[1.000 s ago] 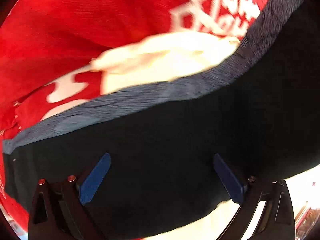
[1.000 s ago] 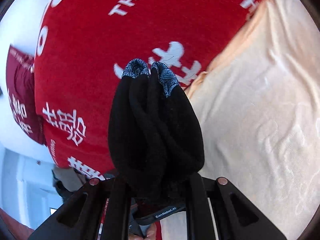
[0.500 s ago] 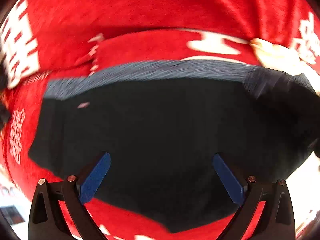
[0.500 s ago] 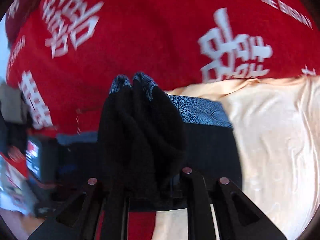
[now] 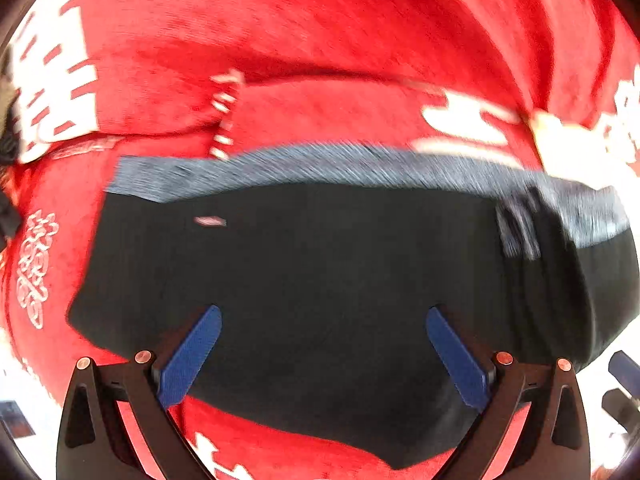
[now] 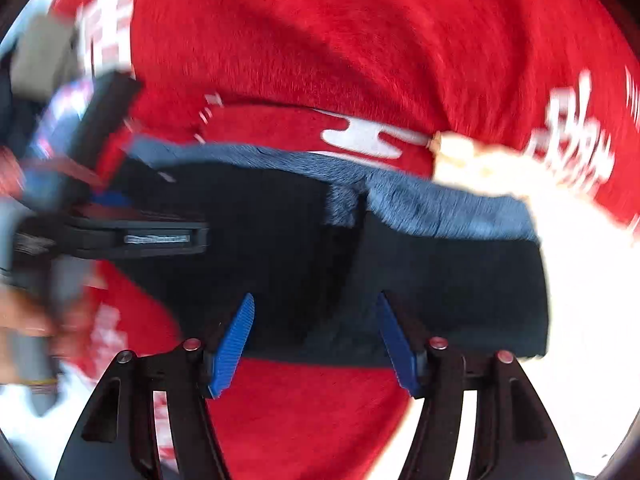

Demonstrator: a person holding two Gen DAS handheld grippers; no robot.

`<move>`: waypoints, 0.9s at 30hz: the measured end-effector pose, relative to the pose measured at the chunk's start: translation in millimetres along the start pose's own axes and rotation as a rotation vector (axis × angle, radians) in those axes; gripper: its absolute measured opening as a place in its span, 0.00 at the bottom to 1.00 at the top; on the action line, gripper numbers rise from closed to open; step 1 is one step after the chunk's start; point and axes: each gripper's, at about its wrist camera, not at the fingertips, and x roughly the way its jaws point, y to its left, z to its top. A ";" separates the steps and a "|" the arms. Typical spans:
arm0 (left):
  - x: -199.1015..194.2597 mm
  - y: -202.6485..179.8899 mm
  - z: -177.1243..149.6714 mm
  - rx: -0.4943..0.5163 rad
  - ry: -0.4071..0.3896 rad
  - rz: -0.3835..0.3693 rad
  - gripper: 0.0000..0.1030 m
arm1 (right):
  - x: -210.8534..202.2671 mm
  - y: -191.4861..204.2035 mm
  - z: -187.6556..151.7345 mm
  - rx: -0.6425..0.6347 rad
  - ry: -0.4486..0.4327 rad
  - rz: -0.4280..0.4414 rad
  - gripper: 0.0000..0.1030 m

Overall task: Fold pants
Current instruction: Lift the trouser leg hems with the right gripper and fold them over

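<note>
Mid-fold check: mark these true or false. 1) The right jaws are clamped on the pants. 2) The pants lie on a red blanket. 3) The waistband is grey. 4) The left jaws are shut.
1) False: the right gripper has just been opening its jaws; nothing is between them.
2) True: the black pants lie on the red blanket.
3) True: the waistband is speckled grey.
4) False: the left gripper is open above the pants.
</note>
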 end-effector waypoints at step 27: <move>33.0 -13.1 -10.9 -0.006 0.013 0.038 1.00 | 67.3 -151.0 -69.1 1.073 0.042 0.683 0.48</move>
